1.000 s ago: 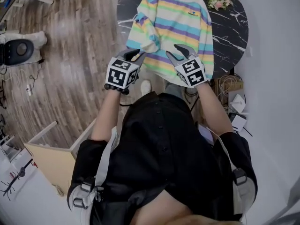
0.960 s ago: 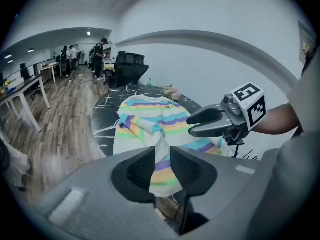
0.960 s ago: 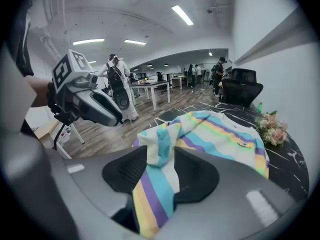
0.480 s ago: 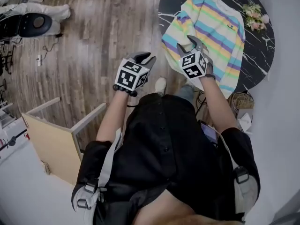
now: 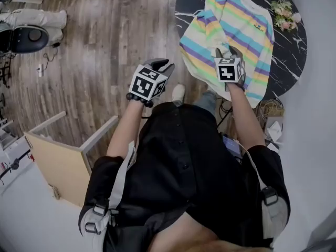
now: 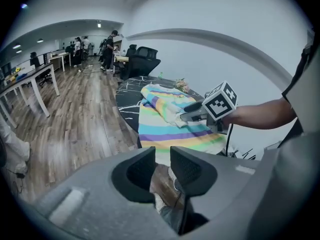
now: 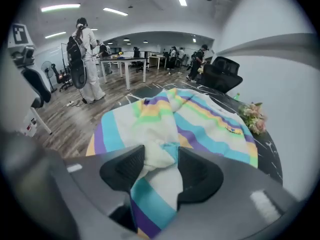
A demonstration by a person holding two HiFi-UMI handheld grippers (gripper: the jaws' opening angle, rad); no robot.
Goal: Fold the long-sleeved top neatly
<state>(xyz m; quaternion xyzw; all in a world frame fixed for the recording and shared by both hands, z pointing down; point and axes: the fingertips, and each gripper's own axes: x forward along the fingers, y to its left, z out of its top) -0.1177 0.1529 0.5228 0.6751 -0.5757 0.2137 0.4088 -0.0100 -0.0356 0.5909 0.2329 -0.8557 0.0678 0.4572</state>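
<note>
Head view puts the striped top (image 5: 236, 20) flat on the round dark table (image 5: 290, 56). Its collar lies at the far side and its hem hangs over the near edge towards the person, so its long axis runs straight away from them.

The right gripper (image 5: 226, 51) is down on the top, over the lower middle of the body. The left gripper (image 5: 164, 66) hangs well apart to the left, over the wooden floor (image 5: 105, 46) and clear of the table. That makes the right hand plainly the nearer one, and the coming move looks to be its own.

Right gripper view shows its jaws spread wide, having just been opening, with the bunched pale cuff (image 7: 159, 151) of a sleeve standing between them. The cloth fills most of the gap. Whether the pads are touching it yet is hard to tell, but they do not seem to press on it. From the cuff, the sleeve runs up and away to the left towards the shoulder, lying across the body of the top.

Left gripper view shows that gripper's jaws a narrow way apart, with only floor and a shoe visible through the gap, so it carries nothing.

Closing on the cuff seems to be the step in hand.
</note>
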